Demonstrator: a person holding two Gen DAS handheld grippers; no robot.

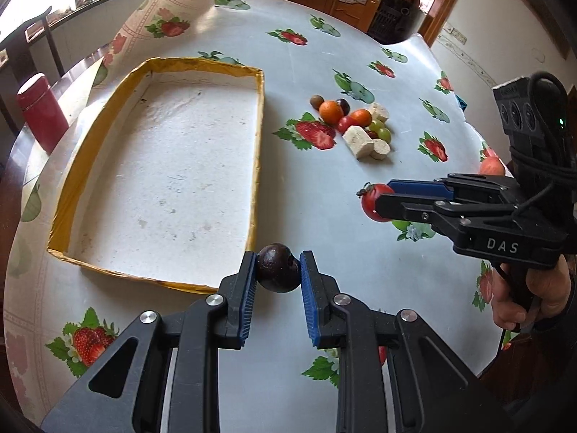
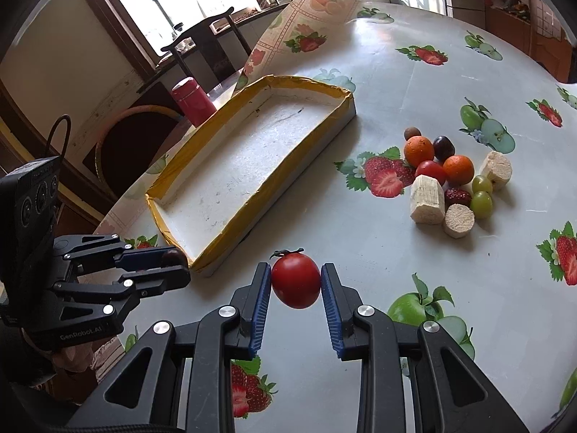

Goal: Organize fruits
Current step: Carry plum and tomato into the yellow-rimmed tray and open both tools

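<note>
My left gripper [image 1: 278, 269] is shut on a dark purple round fruit [image 1: 277, 267], held just outside the near right corner of the yellow-rimmed white tray [image 1: 258, 137]. My right gripper [image 2: 295, 281] is shut on a red cherry tomato [image 2: 295, 280], held above the table in front of the tray [image 2: 252, 195]. In the left wrist view the right gripper [image 1: 382, 198] shows with the tomato [image 1: 371, 204]. In the right wrist view the left gripper [image 2: 176, 263] shows at the tray's near corner. A pile of fruit lies on the table: oranges [image 2: 419, 151], a tomato [image 2: 431, 171], grapes [image 2: 481, 202], dark fruits [image 2: 443, 147].
Pale cut chunks [image 2: 427, 200] lie among the pile [image 1: 355, 122]. A red cylinder [image 1: 41, 113] stands left of the tray near the table edge. The fruit-print tablecloth [image 1: 173, 11] is folded up behind the tray. A chair [image 2: 209, 36] stands beyond the table.
</note>
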